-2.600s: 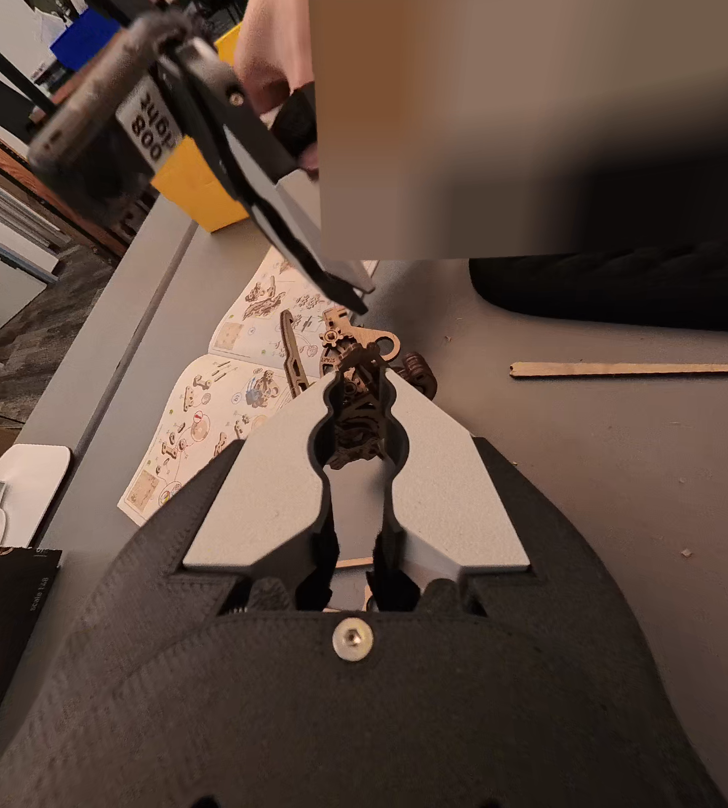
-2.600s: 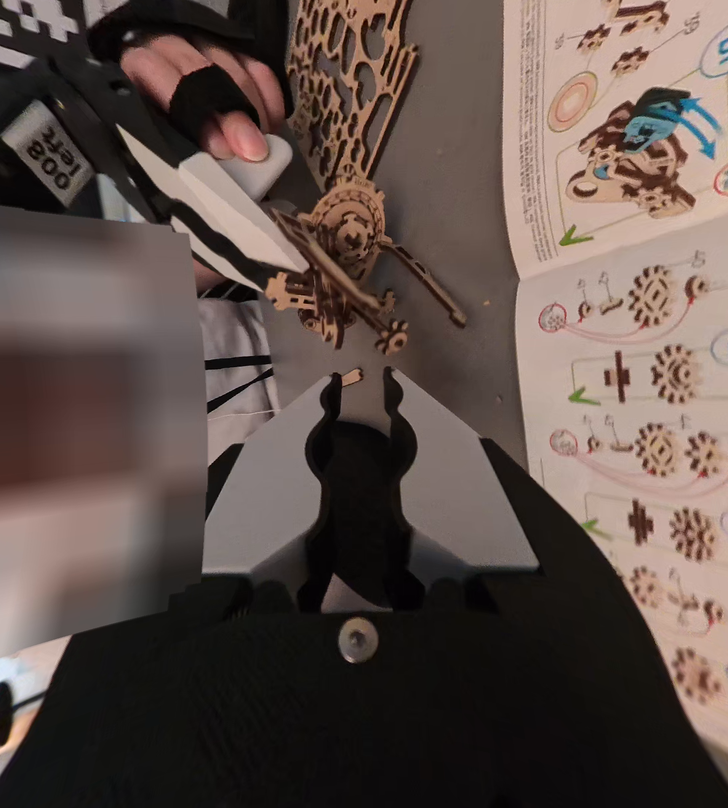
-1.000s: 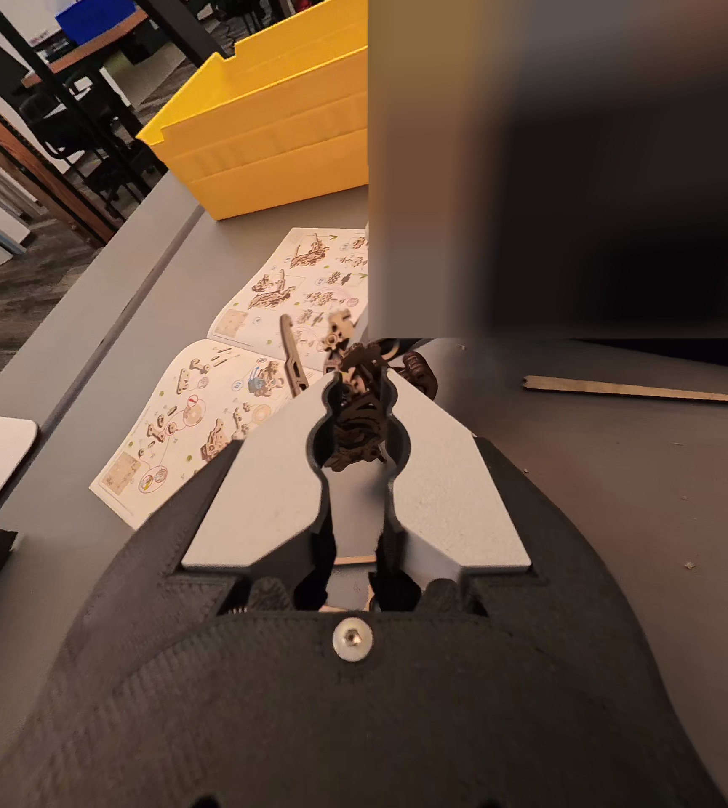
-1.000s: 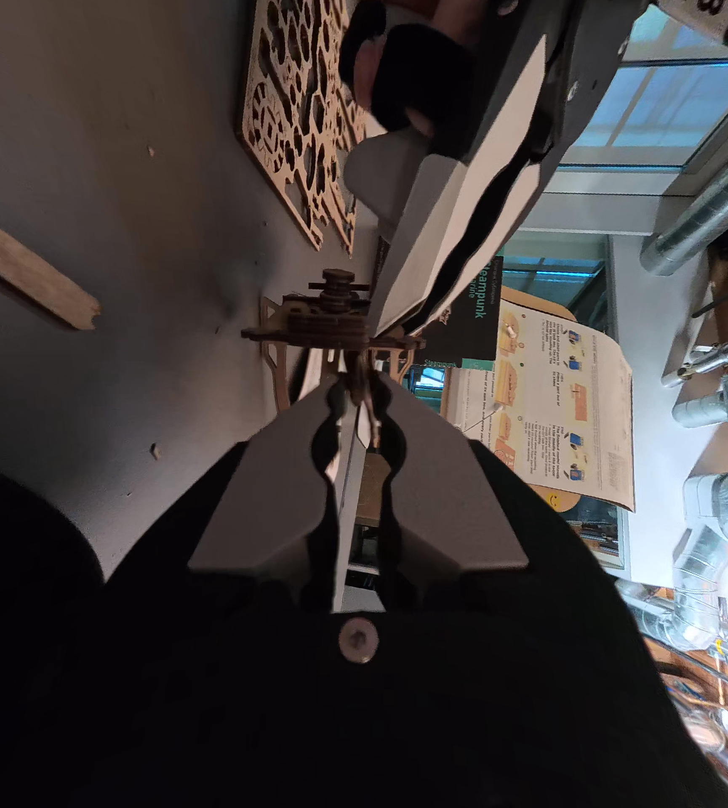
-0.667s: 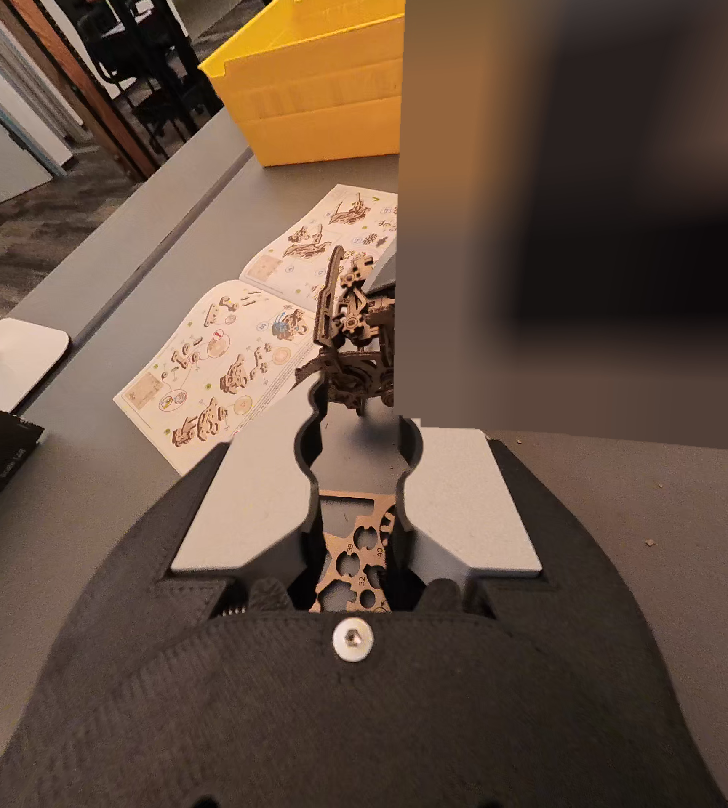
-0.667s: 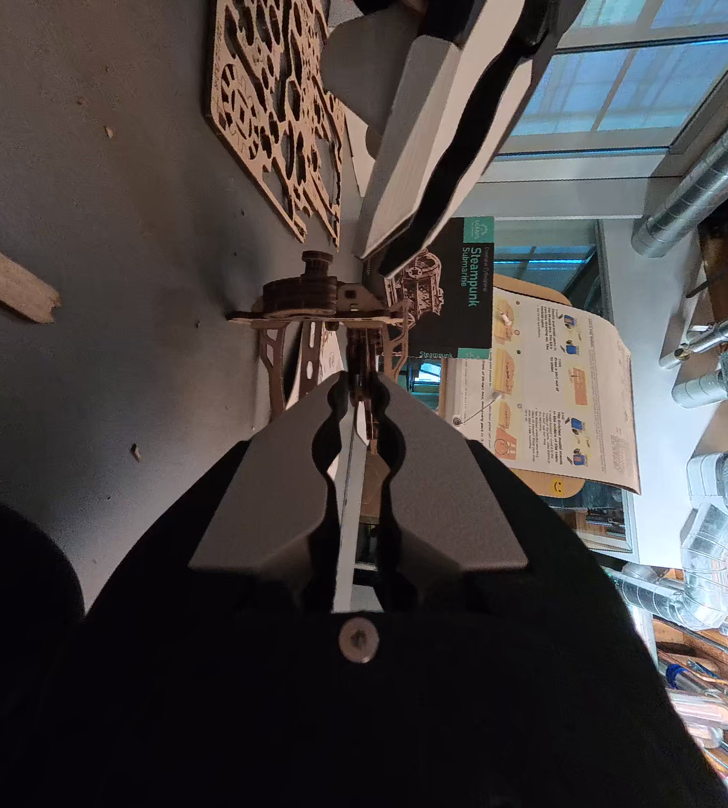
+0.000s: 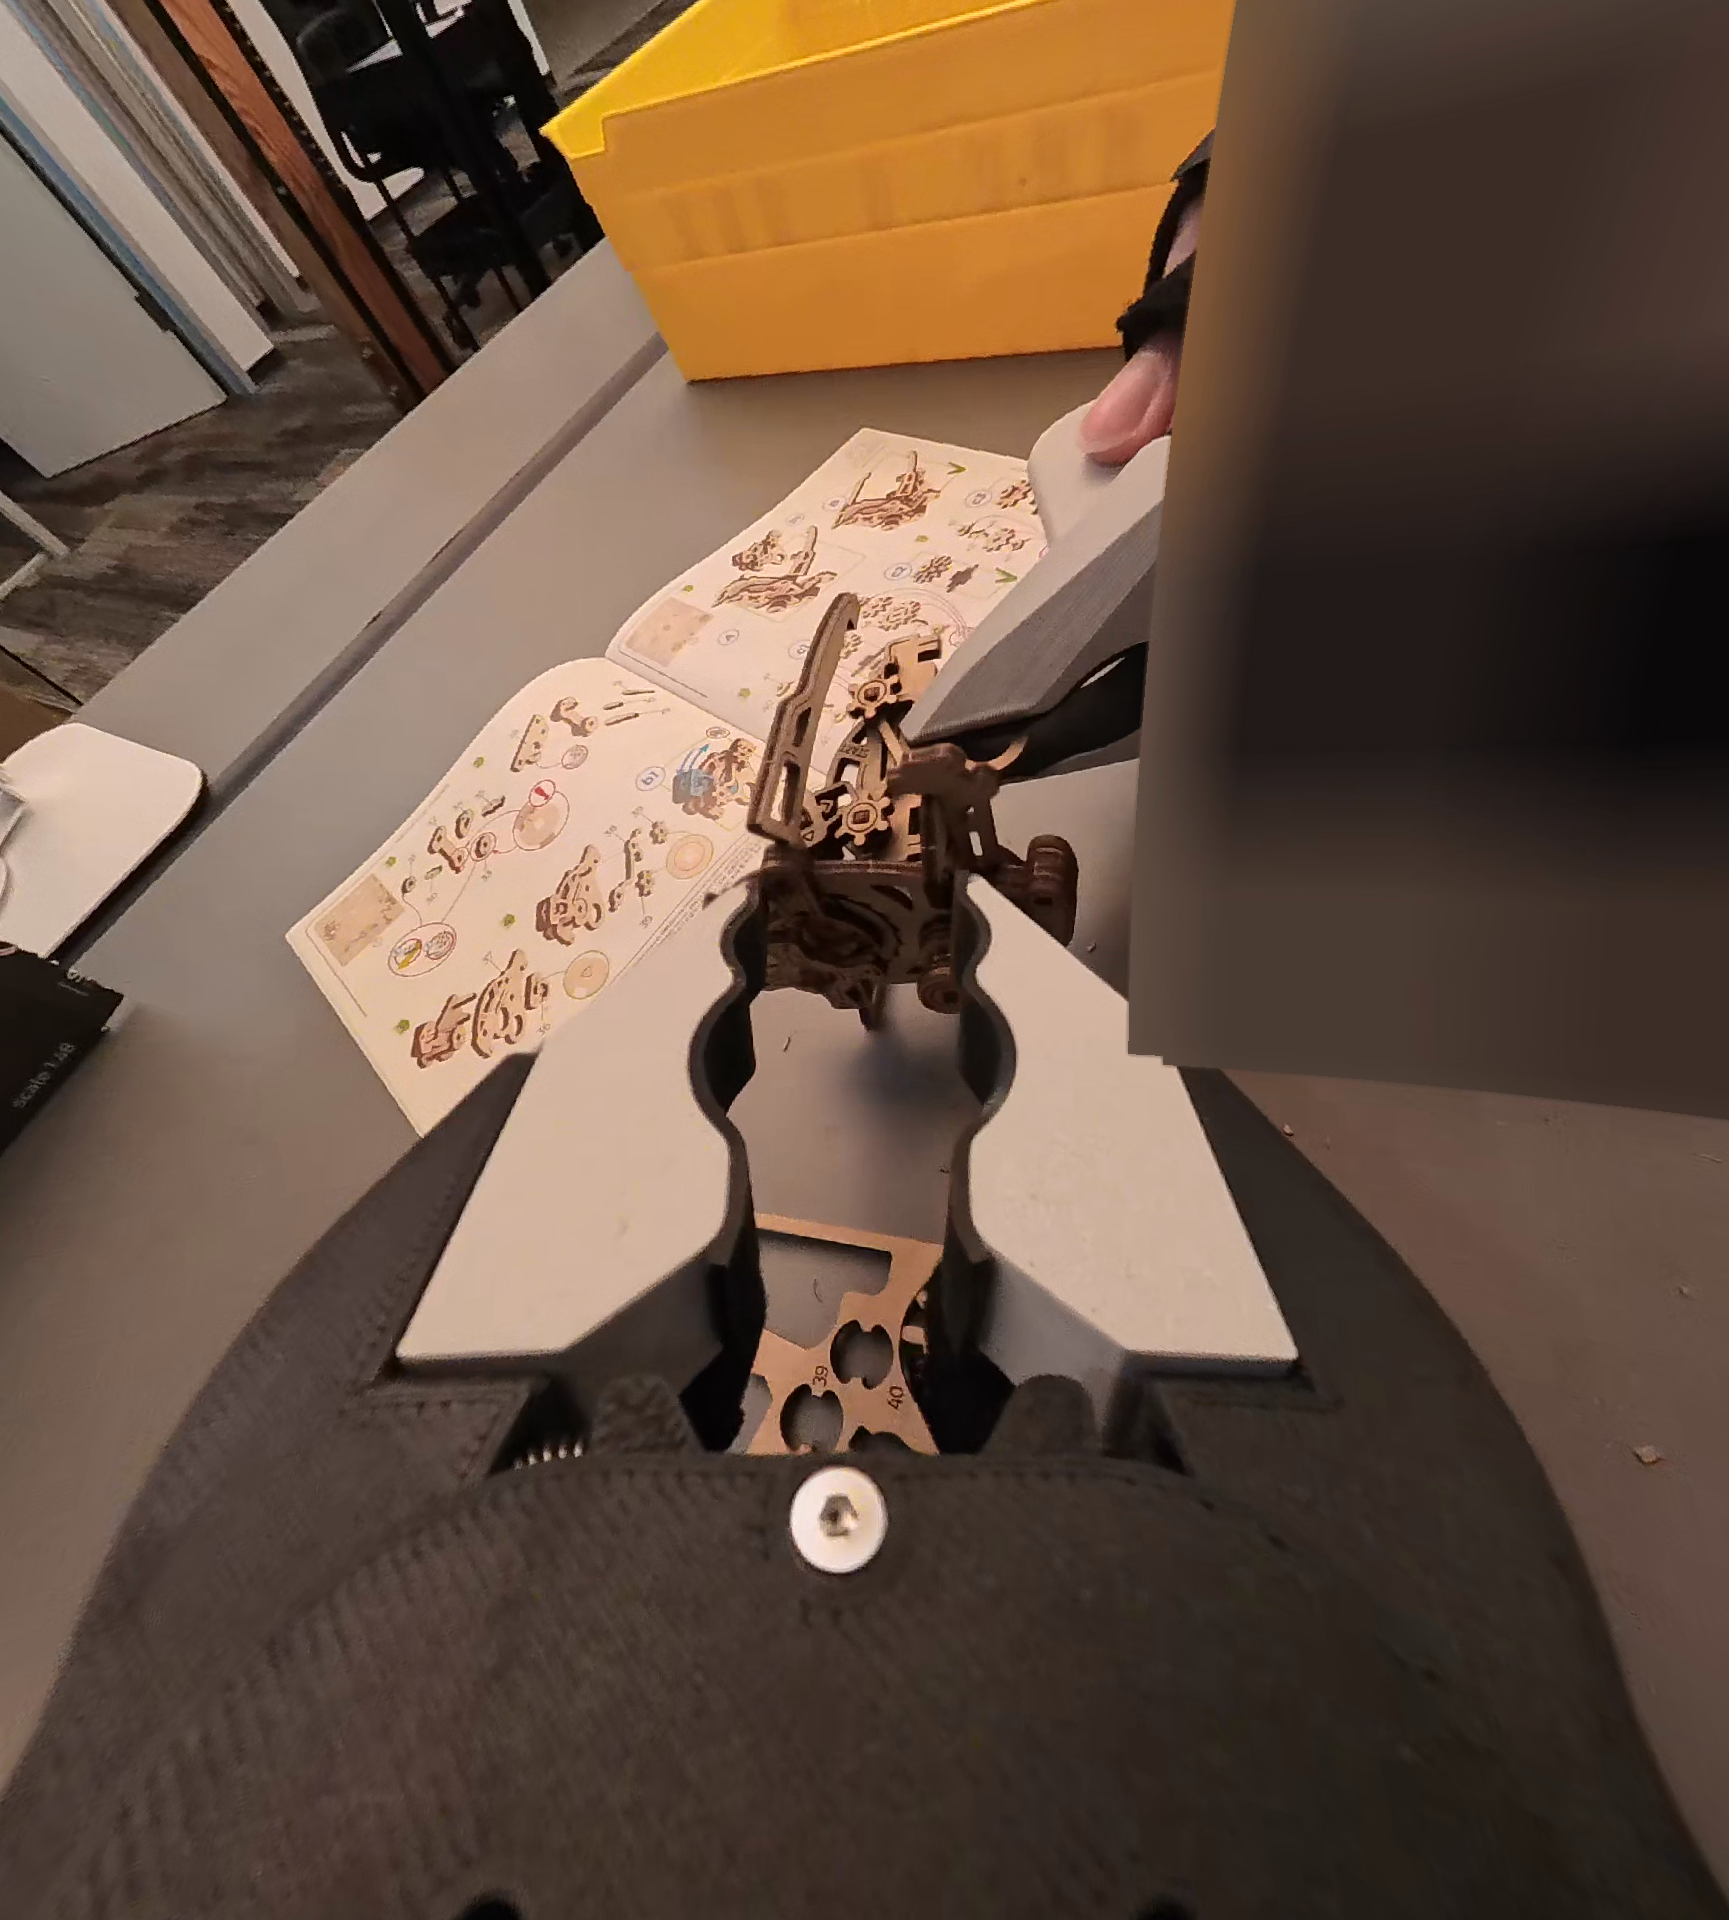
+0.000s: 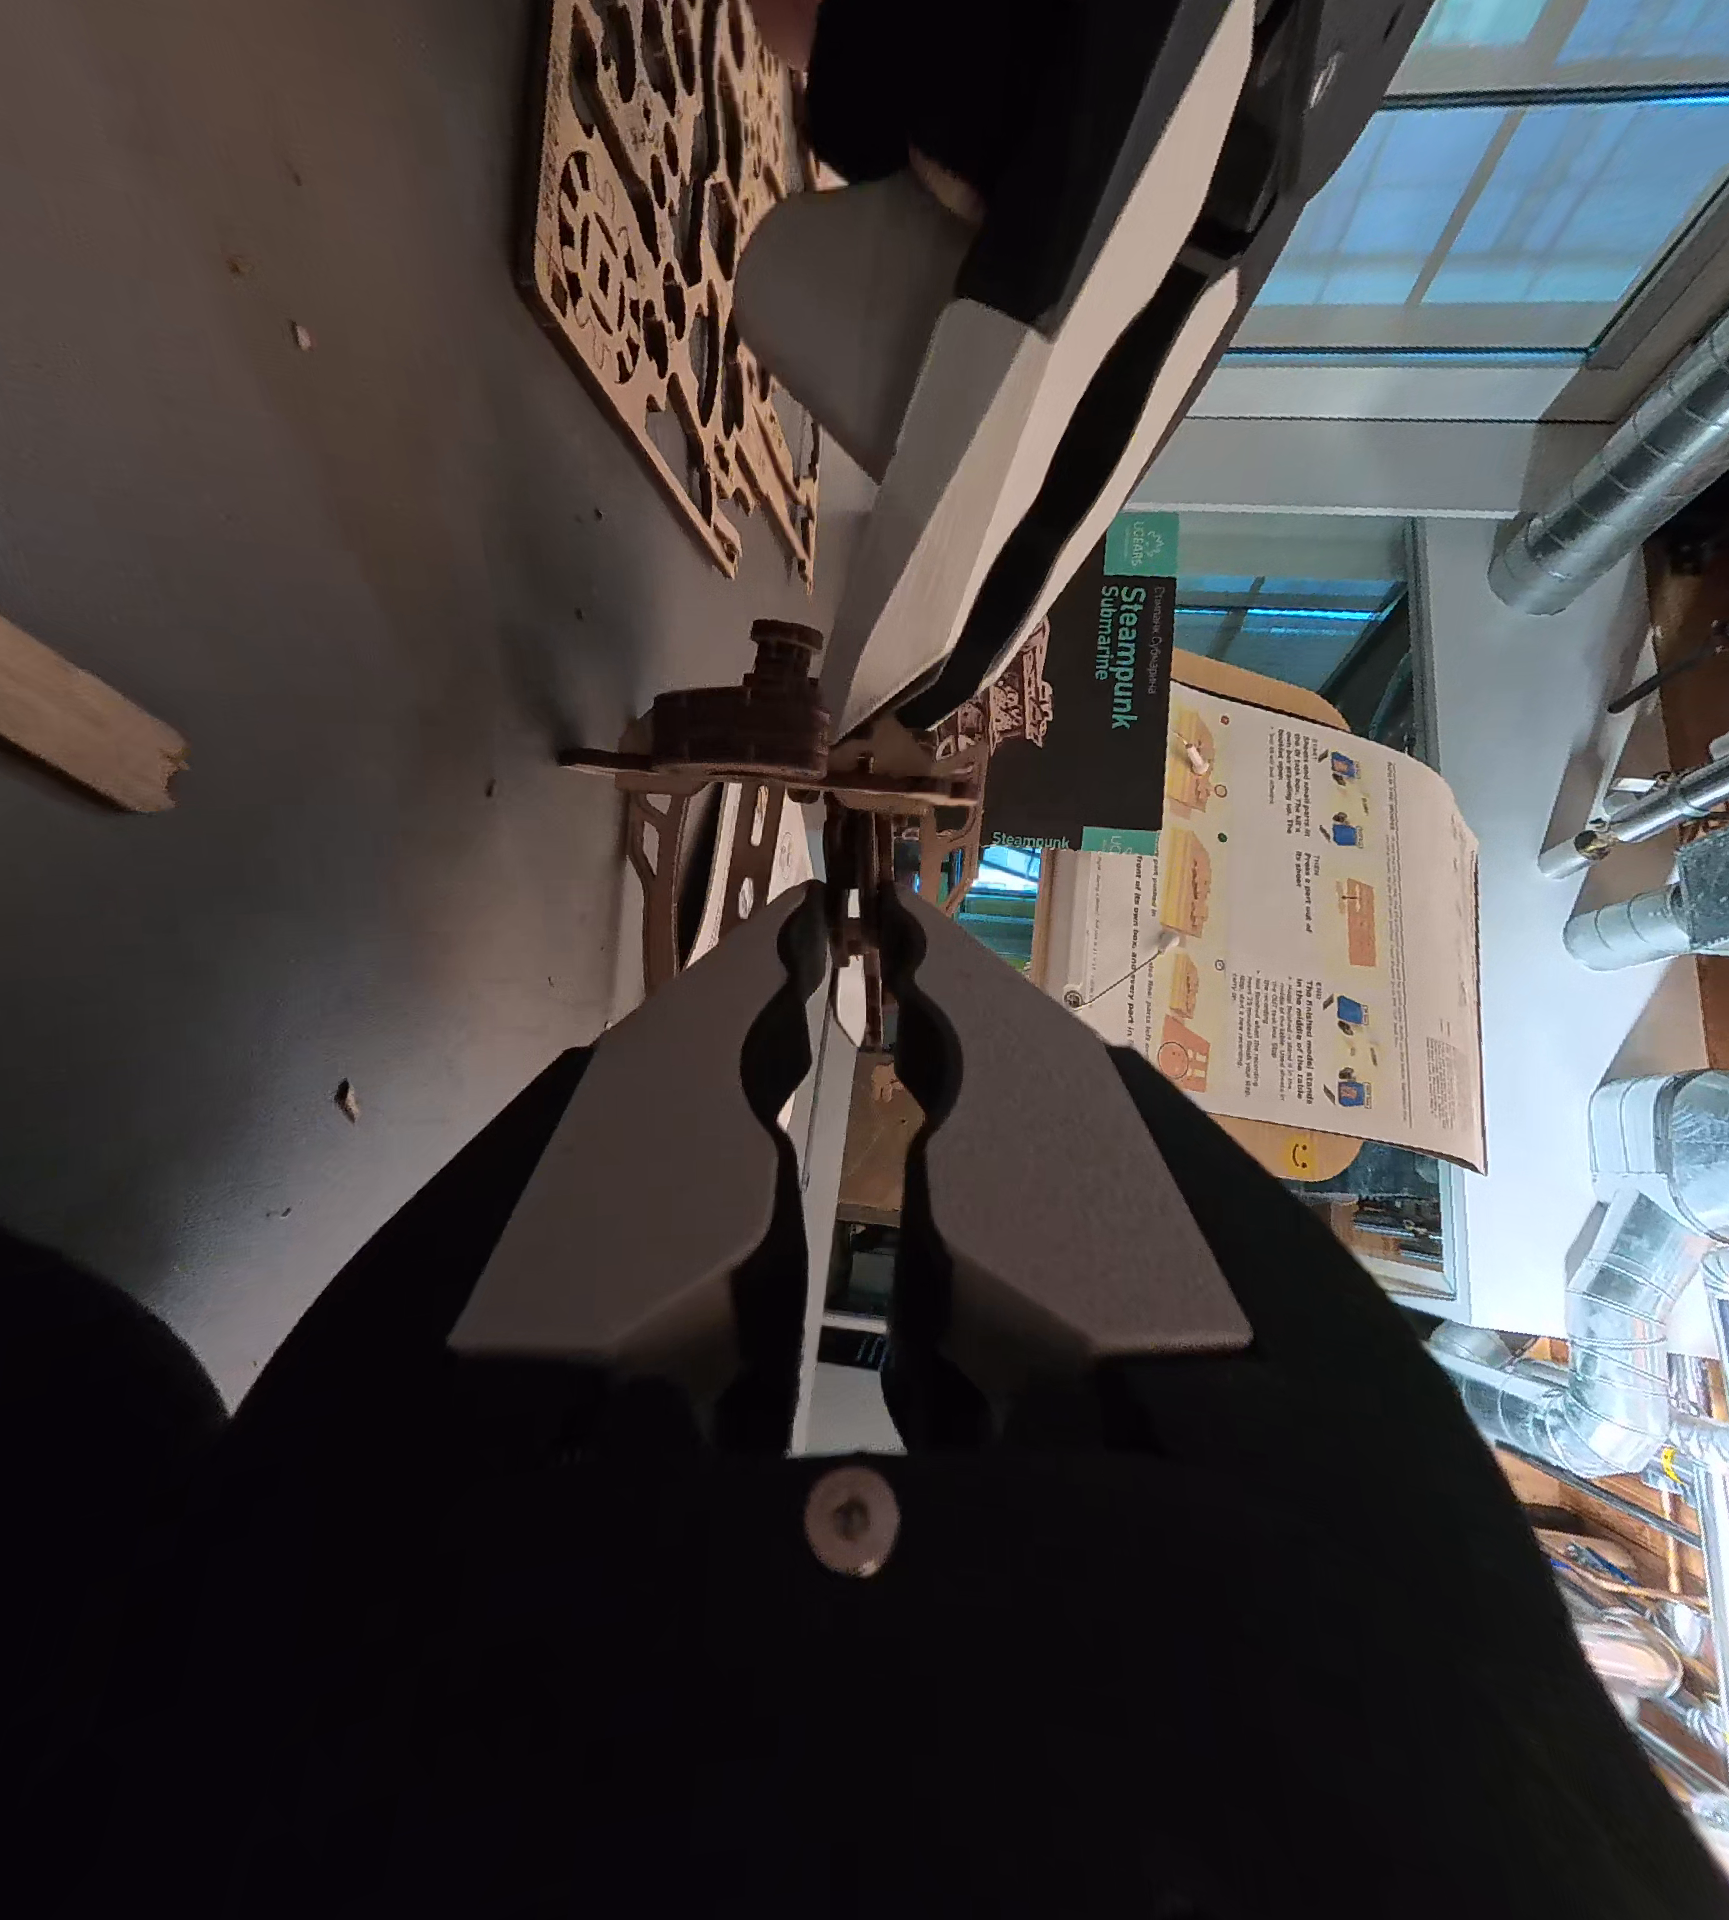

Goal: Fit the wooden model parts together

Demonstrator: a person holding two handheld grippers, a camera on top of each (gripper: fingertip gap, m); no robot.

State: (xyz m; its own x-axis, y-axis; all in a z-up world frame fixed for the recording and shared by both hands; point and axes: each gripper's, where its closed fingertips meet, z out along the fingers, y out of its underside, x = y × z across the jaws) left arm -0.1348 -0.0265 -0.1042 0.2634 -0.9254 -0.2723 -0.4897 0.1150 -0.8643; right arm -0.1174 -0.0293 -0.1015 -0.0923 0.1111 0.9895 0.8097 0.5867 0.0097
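Grey table (image 7: 340, 1195), yellow bin (image 7: 891, 208) (contents hidden), right tongs (image 8: 855, 920) gripping wooden model (image 7: 870, 883)

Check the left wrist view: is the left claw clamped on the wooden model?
No. The left claw is open, fingers either side of the wooden model without clamping it.

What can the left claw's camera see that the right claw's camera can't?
Only the left view shows the yellow bin and the open picture booklet on the grey table. Only the right view shows the cut-out wooden sheet, a wooden strip, windows and silver pipes. Both show the wooden model, with the right claw shut on it.
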